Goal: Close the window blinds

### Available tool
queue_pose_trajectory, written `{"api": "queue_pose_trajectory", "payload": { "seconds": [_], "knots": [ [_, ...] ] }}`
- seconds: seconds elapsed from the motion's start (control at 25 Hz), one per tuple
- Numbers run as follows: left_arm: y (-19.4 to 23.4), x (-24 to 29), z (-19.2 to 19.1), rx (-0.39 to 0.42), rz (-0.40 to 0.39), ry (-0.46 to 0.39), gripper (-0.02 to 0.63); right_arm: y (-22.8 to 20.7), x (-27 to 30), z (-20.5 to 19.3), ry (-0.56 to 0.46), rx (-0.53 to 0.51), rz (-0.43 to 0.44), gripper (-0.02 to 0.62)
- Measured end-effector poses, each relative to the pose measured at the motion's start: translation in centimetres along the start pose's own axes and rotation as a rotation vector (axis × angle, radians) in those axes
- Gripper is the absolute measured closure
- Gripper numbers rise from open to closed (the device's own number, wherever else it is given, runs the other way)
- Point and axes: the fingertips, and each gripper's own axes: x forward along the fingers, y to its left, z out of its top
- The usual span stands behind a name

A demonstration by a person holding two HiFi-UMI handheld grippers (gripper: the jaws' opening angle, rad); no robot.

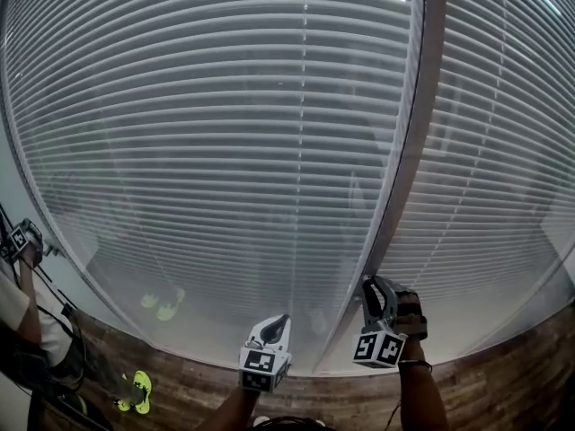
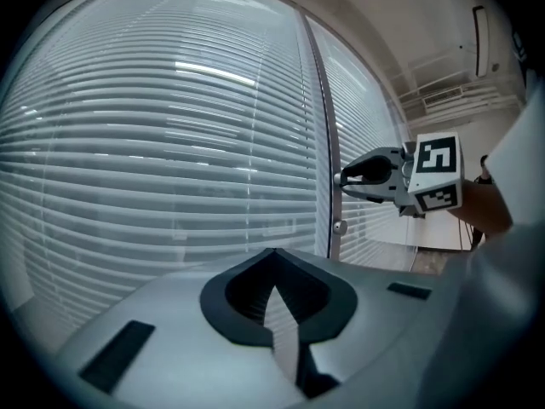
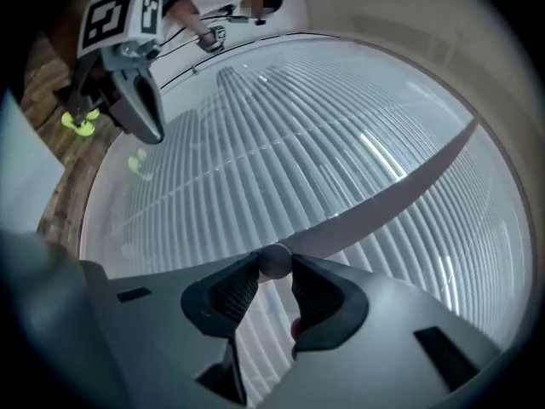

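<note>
1. The right tool (image 3: 274, 264) is closed narrow on a small round knob (image 3: 274, 257), with one pad pressing each side of it.
2. The round knob sits low on the grey upright (image 1: 409, 151) that parts two spans of slats.
3. The left tool (image 2: 272, 254) is just left of the right one and apart from it. Its jaws are together with nothing between them, and it points at the slats.
4. The window blinds (image 1: 225, 133) hang lowered across the whole window beyond both tools, and dim shapes show through the slats low down.
5. A wooden floor (image 1: 503, 393) lies nearest, and a person (image 1: 22, 312) stands at the far left.
</note>
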Motion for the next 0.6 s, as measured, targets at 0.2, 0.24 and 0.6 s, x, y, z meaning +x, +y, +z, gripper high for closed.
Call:
{"api": "queue_pose_trajectory", "payload": {
  "seconds": [0.2, 0.24, 0.6],
  "knots": [
    [-0.17, -0.05, 0.27, -0.003, -0.001, 0.006, 0.606, 0.23, 0.08, -0.06, 0.0, -0.137, 0.02, 0.468],
    [-0.24, -0.03, 0.31, 0.0, -0.004, 0.005, 0.606, 0.24, 0.06, -0.08, 0.002, -0.157, 0.021, 0.468],
    [-0.56, 0.03, -0.43, 0.011, -0.017, 0.016, 0.606, 0.34, -0.11, -0.02, -0.042, -0.245, 0.015, 0.468]
  ]
}}
